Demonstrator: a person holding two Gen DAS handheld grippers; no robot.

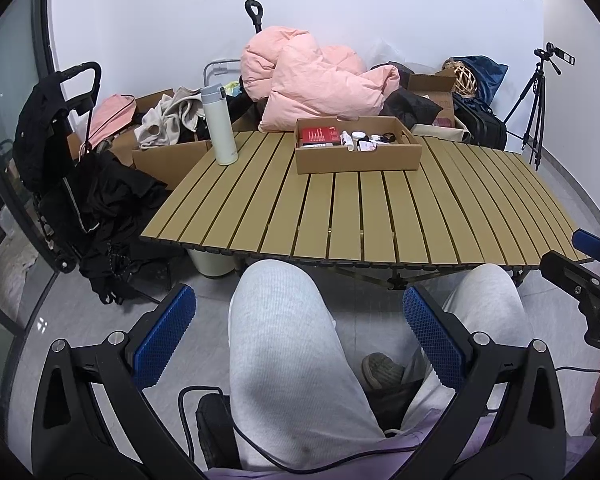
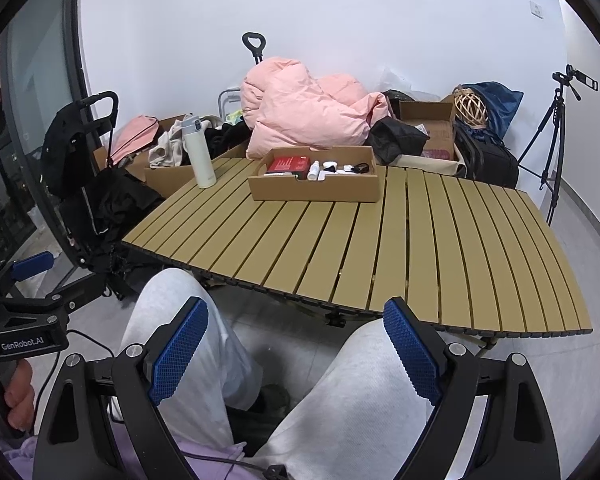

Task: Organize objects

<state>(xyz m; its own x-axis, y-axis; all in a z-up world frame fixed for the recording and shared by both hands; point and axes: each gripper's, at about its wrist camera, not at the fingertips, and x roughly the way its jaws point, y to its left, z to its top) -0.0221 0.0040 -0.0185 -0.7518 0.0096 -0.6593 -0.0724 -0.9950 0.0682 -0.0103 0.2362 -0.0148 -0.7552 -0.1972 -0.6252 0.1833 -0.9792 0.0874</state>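
Note:
A shallow cardboard box (image 1: 356, 160) (image 2: 314, 190) stands at the far side of the slatted tan table (image 1: 380, 216) (image 2: 380, 248). It holds a red box (image 1: 320, 135) (image 2: 288, 165), a small white bottle (image 1: 347, 139) (image 2: 314, 171) and several small items. A tall white thermos (image 1: 219, 124) (image 2: 198, 152) stands upright at the table's far left corner. My left gripper (image 1: 300, 320) is open and empty, held low over my lap, short of the table. My right gripper (image 2: 296, 332) is open and empty, also over my lap near the table's front edge.
A pink duvet (image 1: 312, 80) (image 2: 304, 116), boxes of clothes and bags are piled behind the table. A black cart with dark clothes (image 1: 72, 168) (image 2: 92, 184) stands to the left. A tripod (image 1: 536, 100) (image 2: 556, 136) stands at the right.

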